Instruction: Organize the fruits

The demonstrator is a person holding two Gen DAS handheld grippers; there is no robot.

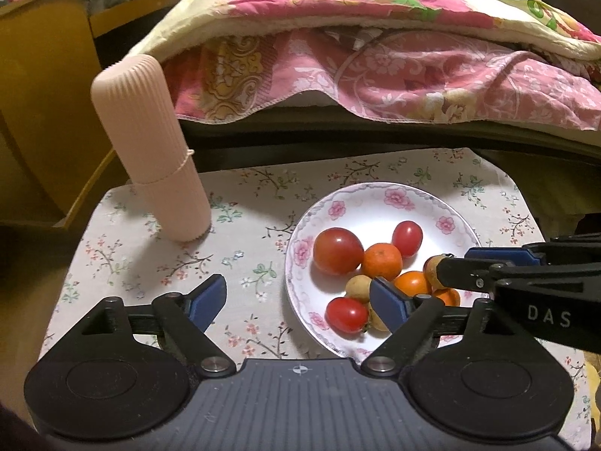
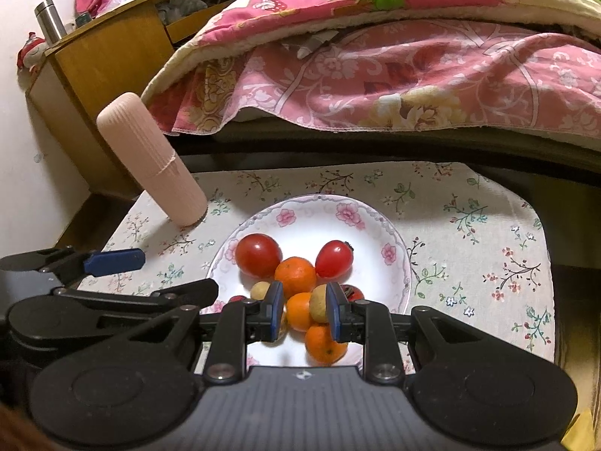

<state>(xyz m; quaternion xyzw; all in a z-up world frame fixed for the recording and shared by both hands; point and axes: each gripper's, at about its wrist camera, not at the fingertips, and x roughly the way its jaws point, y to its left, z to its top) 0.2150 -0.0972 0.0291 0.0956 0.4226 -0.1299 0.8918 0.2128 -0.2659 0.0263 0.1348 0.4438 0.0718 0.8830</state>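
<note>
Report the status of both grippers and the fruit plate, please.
Left gripper jaws open, empty, at plate edge. Right gripper shut over plate, small tan fruit at its tip, grip unclear. Nothing blocking.

Left tongs [image 1: 298,297] spread wide, blue pads well apart, nothing pinched between them, nose pitched steeply down. Right tongs [image 2: 305,300] alongside, tilted down just the same, fingers drawn in close to a narrow gap.
</note>
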